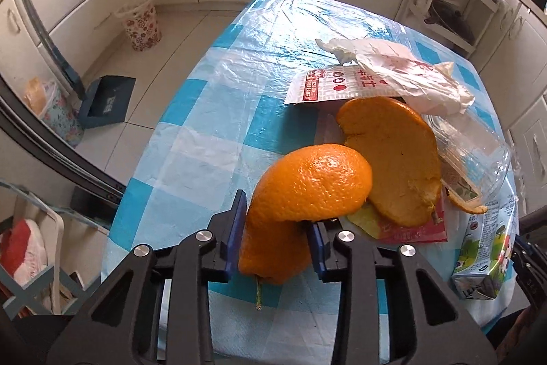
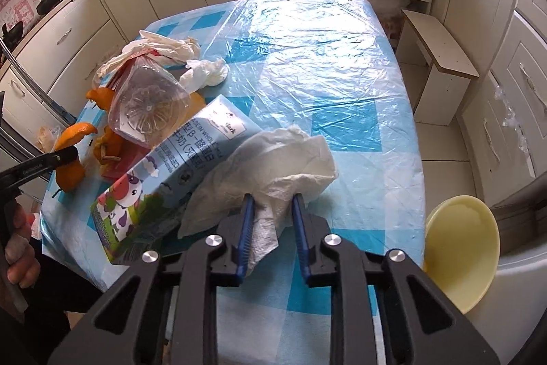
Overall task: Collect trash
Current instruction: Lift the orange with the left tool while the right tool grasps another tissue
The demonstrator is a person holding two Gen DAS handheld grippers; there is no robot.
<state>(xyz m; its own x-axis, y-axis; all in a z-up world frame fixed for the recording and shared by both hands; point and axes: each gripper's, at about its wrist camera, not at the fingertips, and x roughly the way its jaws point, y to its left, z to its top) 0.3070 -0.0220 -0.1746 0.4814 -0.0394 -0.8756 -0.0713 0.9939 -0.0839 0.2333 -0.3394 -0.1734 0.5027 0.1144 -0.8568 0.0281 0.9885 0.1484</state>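
- Left claw [image 1: 277, 228]: nearest the left wrist camera, its blue pads are closed against a curled piece of orange peel [image 1: 301, 200]. The peel bulges above the pads and hangs below them, a short stem showing at its lower end.
- Right claw [image 2: 271, 221]: its pads are partly closed on a crumpled white paper towel [image 2: 273, 159]. A fold of the towel sits between the pads; the rest spreads forward over the counter [image 2: 324, 57].
- Counter: covered by a blue-and-white checked cloth under clear plastic sheeting.
- Milk carton [image 2: 171, 173]: lies on its side just left of the paper towel, touching it, cow print facing the right wrist camera. In the left wrist view it lies at the counter's right edge [image 1: 485, 248].
- Second orange peel [image 1: 393, 159]: a large piece, pale inner side up, just beyond the held peel and resting on a red wrapper [image 1: 410, 231].
- Clear plastic cup [image 2: 147, 112]: lies on its side beyond the carton, base toward the right wrist camera.
- Printed paper packet [image 1: 324, 84] and white plastic bag [image 1: 403, 70]: beyond the second peel, the bag overlapping the packet.
- Crumpled tissue [image 2: 205, 74]: on the counter beside the bag.
- Floral wastebasket [image 1: 140, 23]: on the floor, well apart from the counter.
- Yellow bowl [image 2: 461, 248]: at the counter's near right corner; its support cannot be determined.
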